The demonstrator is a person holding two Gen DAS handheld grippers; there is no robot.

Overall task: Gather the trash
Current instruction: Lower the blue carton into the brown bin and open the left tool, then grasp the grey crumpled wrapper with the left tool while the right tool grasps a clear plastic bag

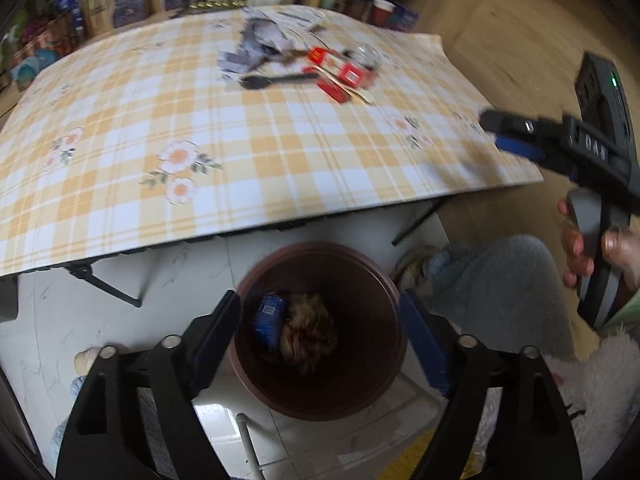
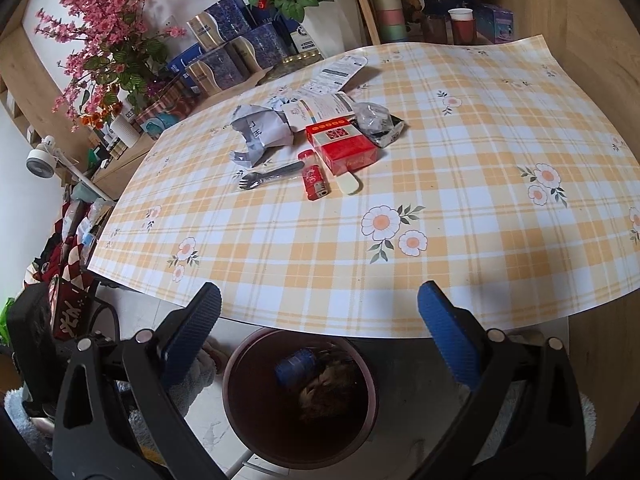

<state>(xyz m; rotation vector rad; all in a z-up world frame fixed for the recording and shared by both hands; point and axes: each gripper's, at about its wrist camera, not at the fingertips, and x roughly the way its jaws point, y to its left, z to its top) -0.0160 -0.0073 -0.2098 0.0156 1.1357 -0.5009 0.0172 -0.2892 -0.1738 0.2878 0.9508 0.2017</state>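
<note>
A brown waste bin (image 1: 320,384) (image 2: 256,432) stands on the floor below the table's front edge, holding a blue wrapper (image 1: 270,320) (image 2: 298,366) and brown crumpled trash (image 1: 310,330). My left gripper (image 1: 320,344) is open and empty above the bin. My right gripper (image 2: 320,332) is open and empty at the table's front edge; it also shows in the left wrist view (image 1: 512,136). On the table lie crumpled grey paper (image 2: 260,132), a red box (image 2: 346,148), a red lighter (image 2: 314,182), a dark plastic fork (image 2: 268,176), a wooden stick (image 2: 348,184) and a silver wrapper (image 2: 376,122).
The table wears a yellow plaid cloth (image 2: 460,240) with flowers. Boxes (image 2: 224,52), flower pots (image 2: 320,12) and cups (image 2: 462,24) crowd the back edge. A fluffy blue sleeve (image 1: 500,292) is right of the bin. Folding table legs (image 1: 108,284) stand on the white floor.
</note>
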